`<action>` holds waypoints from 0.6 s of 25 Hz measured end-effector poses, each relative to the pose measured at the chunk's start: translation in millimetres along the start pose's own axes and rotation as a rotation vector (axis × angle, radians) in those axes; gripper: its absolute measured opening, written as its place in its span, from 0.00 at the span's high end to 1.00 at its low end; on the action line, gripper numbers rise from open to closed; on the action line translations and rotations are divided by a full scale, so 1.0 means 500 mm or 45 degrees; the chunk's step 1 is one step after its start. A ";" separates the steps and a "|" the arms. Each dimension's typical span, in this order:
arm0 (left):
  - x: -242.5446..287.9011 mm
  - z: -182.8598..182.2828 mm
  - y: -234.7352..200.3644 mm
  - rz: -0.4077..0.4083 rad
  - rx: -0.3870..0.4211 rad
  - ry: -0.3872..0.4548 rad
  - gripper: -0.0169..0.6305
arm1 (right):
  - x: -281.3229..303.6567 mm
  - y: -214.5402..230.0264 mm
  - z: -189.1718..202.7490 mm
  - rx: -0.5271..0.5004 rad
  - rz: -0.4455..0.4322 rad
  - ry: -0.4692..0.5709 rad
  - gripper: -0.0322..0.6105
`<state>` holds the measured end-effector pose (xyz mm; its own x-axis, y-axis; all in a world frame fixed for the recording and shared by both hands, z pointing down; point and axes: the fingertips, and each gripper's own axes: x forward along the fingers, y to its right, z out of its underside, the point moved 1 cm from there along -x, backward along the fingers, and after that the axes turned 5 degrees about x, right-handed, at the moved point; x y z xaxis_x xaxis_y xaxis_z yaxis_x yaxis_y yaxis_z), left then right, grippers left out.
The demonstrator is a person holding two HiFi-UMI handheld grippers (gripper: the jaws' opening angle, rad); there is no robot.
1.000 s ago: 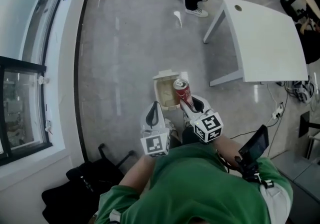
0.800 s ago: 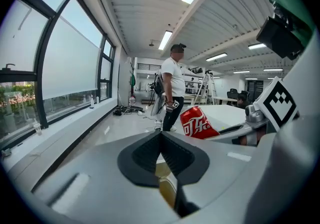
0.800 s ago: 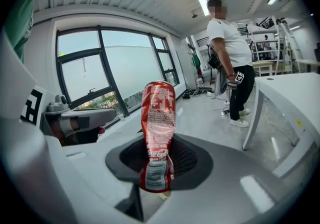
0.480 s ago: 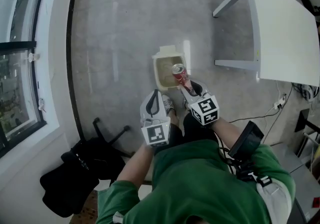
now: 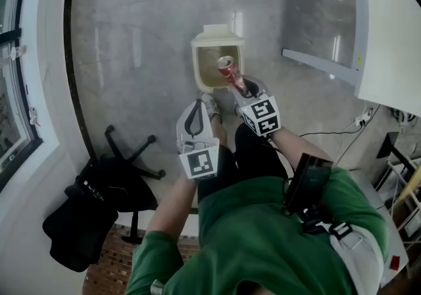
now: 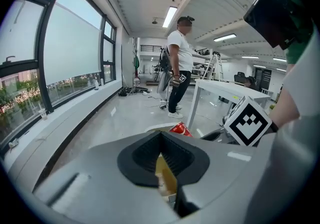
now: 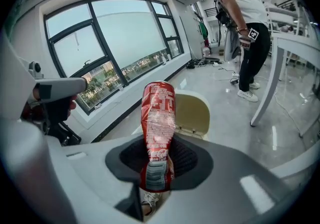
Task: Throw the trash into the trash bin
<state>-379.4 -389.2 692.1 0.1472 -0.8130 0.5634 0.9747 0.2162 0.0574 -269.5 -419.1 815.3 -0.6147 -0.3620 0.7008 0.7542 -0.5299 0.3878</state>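
A beige trash bin (image 5: 200,66) stands on the grey floor with its lid flipped open. My right gripper (image 5: 241,87) is shut on a crushed red soda can (image 5: 228,70), which pokes out over the bin's open mouth. In the right gripper view the can (image 7: 157,118) stands up between the jaws of the right gripper (image 7: 157,170), with the bin's lid (image 7: 196,114) just behind it. To the left of the bin, my left gripper (image 5: 195,122) hangs shut with nothing in it. From the left gripper (image 6: 162,165) view, the can (image 6: 180,129) shows just past the jaws.
A white table (image 5: 388,30) stands to the right of the bin, its legs close by. A black office chair (image 5: 99,188) is at the lower left, beside the window wall. A cable (image 5: 329,134) runs over the floor. Another person (image 6: 177,68) stands further off.
Both grippers have come down toward the bin. The can now sits over the bin's mouth, and the bin lies higher in the head view.
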 end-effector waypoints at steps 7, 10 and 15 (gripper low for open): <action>0.047 0.096 -0.014 -0.021 -0.009 -0.063 0.96 | 0.098 0.035 0.074 -0.028 0.006 -0.113 0.78; 0.068 0.130 -0.019 -0.044 -0.041 -0.086 0.96 | 0.135 0.047 0.107 -0.042 0.006 -0.171 0.78; 0.104 0.183 -0.023 -0.054 -0.060 -0.094 0.97 | 0.213 0.070 0.163 -0.026 0.023 -0.240 0.78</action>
<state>-398.4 -384.6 796.3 0.0943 -0.7786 0.6204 0.9869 0.1551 0.0448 -289.9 -413.7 952.1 -0.5455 -0.2221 0.8082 0.7587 -0.5407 0.3634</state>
